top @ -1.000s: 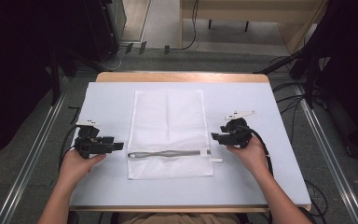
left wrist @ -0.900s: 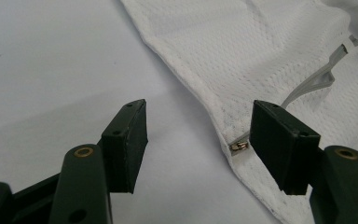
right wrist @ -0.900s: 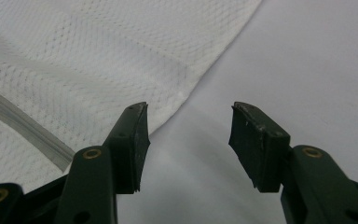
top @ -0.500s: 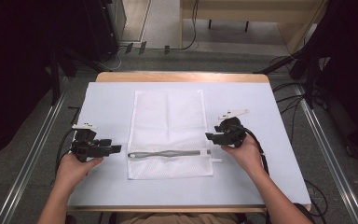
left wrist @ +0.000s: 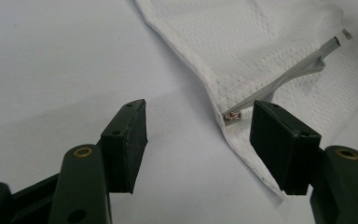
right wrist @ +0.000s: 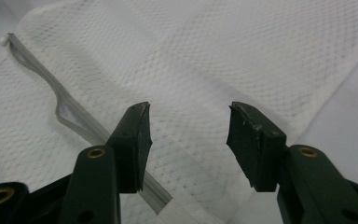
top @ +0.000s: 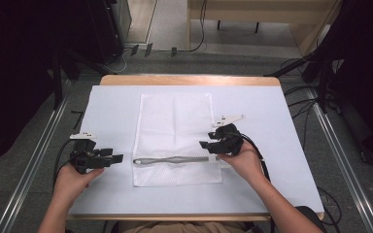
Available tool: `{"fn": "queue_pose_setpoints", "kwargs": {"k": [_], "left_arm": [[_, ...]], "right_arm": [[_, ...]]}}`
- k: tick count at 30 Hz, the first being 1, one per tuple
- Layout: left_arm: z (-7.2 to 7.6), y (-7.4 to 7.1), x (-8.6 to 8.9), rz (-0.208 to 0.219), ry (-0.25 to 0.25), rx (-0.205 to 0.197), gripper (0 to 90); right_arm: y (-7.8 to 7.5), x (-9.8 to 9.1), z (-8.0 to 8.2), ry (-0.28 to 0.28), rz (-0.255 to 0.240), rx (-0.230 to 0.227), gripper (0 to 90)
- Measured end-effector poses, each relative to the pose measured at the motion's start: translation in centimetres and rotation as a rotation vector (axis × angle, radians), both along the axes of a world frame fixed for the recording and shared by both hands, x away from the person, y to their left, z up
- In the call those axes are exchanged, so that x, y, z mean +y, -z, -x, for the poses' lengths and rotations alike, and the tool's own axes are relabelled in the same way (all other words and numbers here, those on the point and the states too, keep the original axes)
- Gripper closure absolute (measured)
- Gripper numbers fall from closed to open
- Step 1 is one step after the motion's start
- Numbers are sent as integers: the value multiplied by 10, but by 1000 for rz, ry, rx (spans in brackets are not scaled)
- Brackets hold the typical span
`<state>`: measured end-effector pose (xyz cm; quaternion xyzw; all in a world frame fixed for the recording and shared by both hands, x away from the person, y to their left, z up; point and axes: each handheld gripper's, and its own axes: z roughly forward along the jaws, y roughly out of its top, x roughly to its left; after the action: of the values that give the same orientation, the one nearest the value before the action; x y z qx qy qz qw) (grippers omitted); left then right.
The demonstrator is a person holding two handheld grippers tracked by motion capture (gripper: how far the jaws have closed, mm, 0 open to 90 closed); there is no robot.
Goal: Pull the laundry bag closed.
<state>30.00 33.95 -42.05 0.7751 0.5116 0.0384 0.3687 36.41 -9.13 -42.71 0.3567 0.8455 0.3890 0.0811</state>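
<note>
A white mesh bag [top: 176, 138] lay flat mid-counter [top: 281, 121], its grey zipper [top: 172, 159] partly open. The right tool [top: 209, 146], jaws wide and empty, had slid inward over the bag's 3 o'clock edge; the left tool [top: 118, 158] hovered agape at 9 o'clock.

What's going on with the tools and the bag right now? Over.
Left tool open, beside mesh bag at the zipper pull. Right tool open over bag's zipper. Bag flat on table. Nothing in the way.

White-covered table [top: 272, 116], white mesh bag [top: 175, 121] flat at its middle.
</note>
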Motion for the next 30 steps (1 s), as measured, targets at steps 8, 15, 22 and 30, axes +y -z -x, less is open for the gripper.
{"fn": "queue_pose_setpoints", "kwargs": {"k": [8,15,22,30], "left_arm": [[0,1,-1,-5,7,-7,373],[1,0,3,11,20,-32,369],[2,2,6,11,9,-18,384],[0,2,9,-16,7,-7,425]], "right_arm": [[-2,14,6,-53,5,8,513],[-10,27,7,-90,-4,6,529],[-16,45,12,-135,-13,9,535],[-23,70,11,-171,-34,13,581]]}}
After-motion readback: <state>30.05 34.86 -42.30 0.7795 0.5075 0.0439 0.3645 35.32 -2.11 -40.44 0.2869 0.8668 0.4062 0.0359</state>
